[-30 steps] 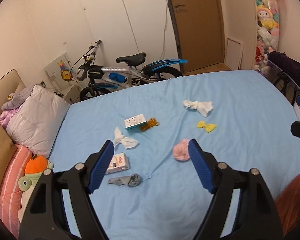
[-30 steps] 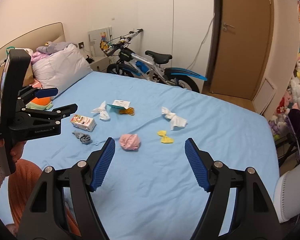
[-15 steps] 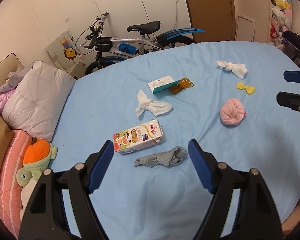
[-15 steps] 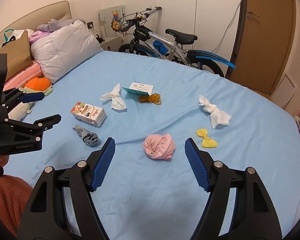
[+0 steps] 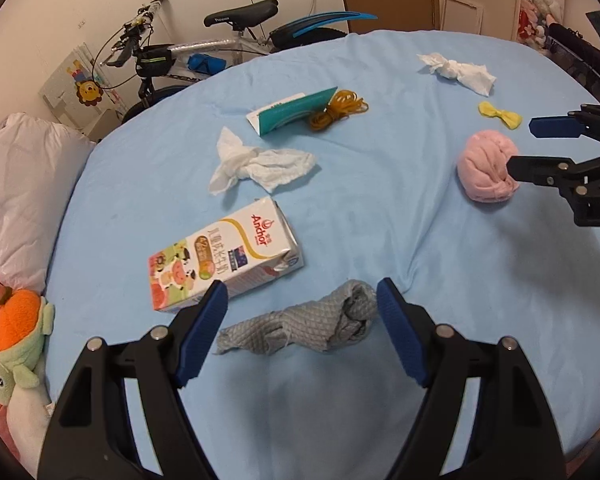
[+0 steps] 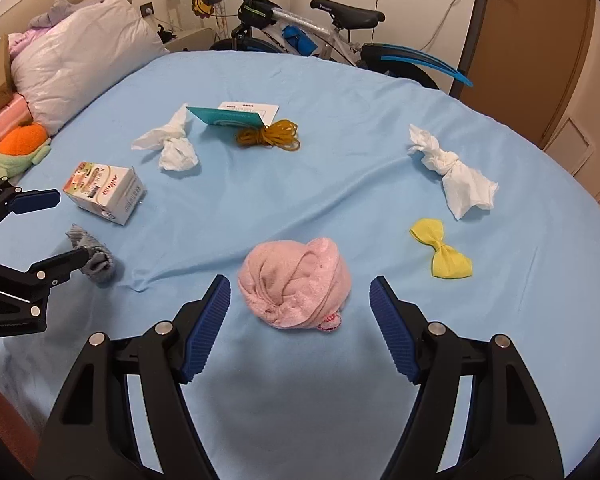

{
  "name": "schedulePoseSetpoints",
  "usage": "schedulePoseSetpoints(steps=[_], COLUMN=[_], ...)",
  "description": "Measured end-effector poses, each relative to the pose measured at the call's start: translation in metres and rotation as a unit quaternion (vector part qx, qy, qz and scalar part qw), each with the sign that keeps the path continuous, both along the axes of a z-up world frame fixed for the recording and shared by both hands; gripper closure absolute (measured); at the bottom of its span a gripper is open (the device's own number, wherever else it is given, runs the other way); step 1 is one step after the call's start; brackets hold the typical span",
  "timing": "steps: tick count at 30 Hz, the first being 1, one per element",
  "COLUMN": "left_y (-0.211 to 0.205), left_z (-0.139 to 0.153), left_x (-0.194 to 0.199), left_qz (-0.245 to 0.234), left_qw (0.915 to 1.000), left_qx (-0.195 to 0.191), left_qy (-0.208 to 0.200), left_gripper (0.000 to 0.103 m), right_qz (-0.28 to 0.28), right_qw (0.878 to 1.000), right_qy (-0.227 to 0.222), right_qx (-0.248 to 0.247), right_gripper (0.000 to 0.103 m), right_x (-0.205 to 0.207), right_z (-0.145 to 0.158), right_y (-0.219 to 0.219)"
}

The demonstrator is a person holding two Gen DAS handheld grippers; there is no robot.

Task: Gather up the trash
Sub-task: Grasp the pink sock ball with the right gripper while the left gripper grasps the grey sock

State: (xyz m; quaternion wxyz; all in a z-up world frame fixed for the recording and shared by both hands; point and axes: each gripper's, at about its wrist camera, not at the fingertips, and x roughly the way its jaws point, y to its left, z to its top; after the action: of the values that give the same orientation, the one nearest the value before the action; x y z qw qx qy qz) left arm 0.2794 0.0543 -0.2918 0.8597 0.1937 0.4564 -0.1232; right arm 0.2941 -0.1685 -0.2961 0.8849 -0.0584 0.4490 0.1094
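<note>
Trash scattered across a light-blue bed (image 5: 380, 220). Milk carton (image 5: 224, 256), one: white, printed with cartoon animals and a red brand name, lying on its side, near left. Crumpled white tissues, two: first tissue (image 5: 260, 164) twisted at the middle, just beyond the carton; second tissue (image 5: 456, 70) knotted, far right. Teal-and-white small box (image 5: 292, 114), one, far centre, with a tangle of yellow-brown rubber bands (image 5: 338, 110) touching its right end.

Other loose items: grey sock (image 5: 300, 328), one, waffle-knit, bunched at its right end, near the carton. Pink sock ball (image 6: 294, 282), one, rolled up. Yellow bow (image 6: 440, 248), one, right of the pink ball, near the knotted tissue.

Left tongs (image 5: 300, 332) spread wide, grey sock lying between the fingers, pads not pressing it. Right tongs (image 6: 300, 328) spread wide, pink ball just ahead between the tips, no contact.

Surroundings: bicycle (image 5: 220, 48), one, beyond the far edge of the bed. White pillow (image 5: 16, 200) at left, with an orange-and-green plush toy (image 5: 16, 340) near it.
</note>
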Motion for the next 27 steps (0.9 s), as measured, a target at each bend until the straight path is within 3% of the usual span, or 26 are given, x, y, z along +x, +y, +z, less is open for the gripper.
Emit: schedulePoseSetpoints(steps=[4, 8, 15, 27], left_y=[-0.003, -0.006, -0.007, -0.012], left_z=[-0.025, -0.040, -0.041, -0.024], left_x=[0.006, 0.009, 0.003, -0.016], left_qz=[-0.010, -0.019, -0.036, -0.055], left_qw=[0.9997, 0.9992, 0.9985, 0.9983], left_qx=[0.004, -0.008, -0.026, 0.002], left_qy=[0.021, 0.033, 0.033, 0.018], left_gripper=[0.026, 0.046, 0.065, 0.070], right_qz=[0.003, 0.006, 0.033, 0.030], right_qw=[1.000, 1.000, 0.999, 0.999], right_qy=[0.016, 0.023, 0.018, 0.007], right_qx=[-0.007, -0.001, -0.011, 0.011], right_gripper=[0.033, 0.034, 0.045, 0.047], right_x=[0.013, 0.021, 0.020, 0.000], right_z=[-0.021, -0.031, -0.032, -0.012], right_y=[0.005, 0.009, 0.021, 0.008])
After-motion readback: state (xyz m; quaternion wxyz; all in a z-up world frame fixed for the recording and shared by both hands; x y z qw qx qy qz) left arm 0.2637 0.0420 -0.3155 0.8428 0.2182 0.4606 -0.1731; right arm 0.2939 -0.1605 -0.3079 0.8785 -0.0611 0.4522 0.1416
